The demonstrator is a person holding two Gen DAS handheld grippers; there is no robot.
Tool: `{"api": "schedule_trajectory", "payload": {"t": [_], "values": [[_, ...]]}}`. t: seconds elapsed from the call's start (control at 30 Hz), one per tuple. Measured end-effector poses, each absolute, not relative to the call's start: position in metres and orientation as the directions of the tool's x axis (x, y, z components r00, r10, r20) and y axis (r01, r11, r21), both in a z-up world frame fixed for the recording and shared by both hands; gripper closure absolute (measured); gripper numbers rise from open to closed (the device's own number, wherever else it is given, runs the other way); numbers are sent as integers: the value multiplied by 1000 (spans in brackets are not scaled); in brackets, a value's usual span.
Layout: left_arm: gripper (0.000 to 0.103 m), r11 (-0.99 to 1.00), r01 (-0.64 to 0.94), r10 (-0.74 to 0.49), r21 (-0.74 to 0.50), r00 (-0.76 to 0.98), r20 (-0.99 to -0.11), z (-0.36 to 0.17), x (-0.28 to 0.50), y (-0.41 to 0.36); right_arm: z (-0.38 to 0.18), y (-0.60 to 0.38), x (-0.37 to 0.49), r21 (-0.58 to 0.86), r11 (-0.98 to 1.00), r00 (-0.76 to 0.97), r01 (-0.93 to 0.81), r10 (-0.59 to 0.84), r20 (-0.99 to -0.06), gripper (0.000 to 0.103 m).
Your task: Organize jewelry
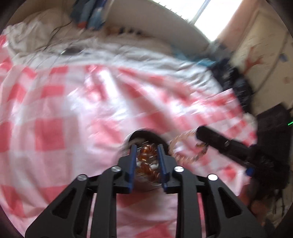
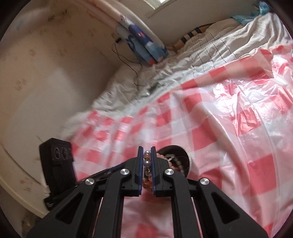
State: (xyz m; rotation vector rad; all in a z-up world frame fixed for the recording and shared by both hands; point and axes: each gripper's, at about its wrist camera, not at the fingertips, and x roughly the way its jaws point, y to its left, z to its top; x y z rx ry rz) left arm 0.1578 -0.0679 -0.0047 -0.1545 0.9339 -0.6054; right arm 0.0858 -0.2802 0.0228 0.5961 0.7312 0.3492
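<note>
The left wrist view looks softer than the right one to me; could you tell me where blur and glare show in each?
Left wrist view: motion blur smears the checked cloth and pink bead strand; window blown out. Right wrist view: sharper, blur mainly leftward; glare on the glossy cloth.

We see the bowl (image 2: 188, 161) on the plastic sheet (image 2: 228, 109) that lies over the bed (image 2: 210, 51). The bead bracelet (image 2: 147, 164) is just left of the bowl. Behind the sheet, a toy blaster (image 2: 144, 47) leans at the wall (image 2: 45, 64).
</note>
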Motion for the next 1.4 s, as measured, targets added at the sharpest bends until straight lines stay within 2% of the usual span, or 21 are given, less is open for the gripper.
{"api": "schedule_trajectory", "payload": {"t": [0.03,0.07,0.1,0.17,0.27,0.3,0.4,0.47,0.53,0.6,0.67,0.73,0.93,1.4], "values": [[73,839,398,-530,-371,443,-723,-9,159,-65,14,-273,93,602,794,674,-79,488,-554,92],[68,842,395,-525,-367,449,-723,-6,158,-62,1,-267,102,596,801,642,-61,488,-591,81],[57,847,399,-518,-352,467,-717,-2,156,-59,-7,-264,106,605,795,627,-50,496,-601,69],[43,862,400,-493,-311,521,-696,8,146,-52,-10,-267,102,622,781,626,-49,510,-590,66],[39,883,406,-443,-235,559,-701,14,126,-47,1,-285,80,645,763,687,-39,489,-538,49],[37,890,409,-421,-201,569,-706,14,116,-46,3,-289,74,657,753,697,-35,489,-524,48],[21,914,402,-322,-60,625,-711,12,85,-45,4,-306,45,689,725,720,4,476,-505,46],[15,921,389,-261,26,665,-700,14,65,-44,11,-312,25,688,726,736,22,454,-502,42],[11,921,381,-225,84,694,-684,18,43,-40,22,-308,3,650,760,758,26,409,-508,34],[8,927,361,-205,105,719,-664,23,25,-35,35,-298,-24,554,831,782,39,320,-534,17],[8,933,348,-210,87,727,-654,26,10,-27,40,-279,-50,424,904,792,56,218,-570,11],[8,942,330,-216,58,730,-649,29,0,-21,38,-263,-69,326,943,779,63,158,-607,11],[8,952,303,-207,46,747,-632,31,-9,-17,37,-250,-82,216,969,781,117,45,-622,8],[8,950,312,-234,-4,707,-667,27,4,-31,28,-245,-68,175,977,748,125,23,-664,8]]}}
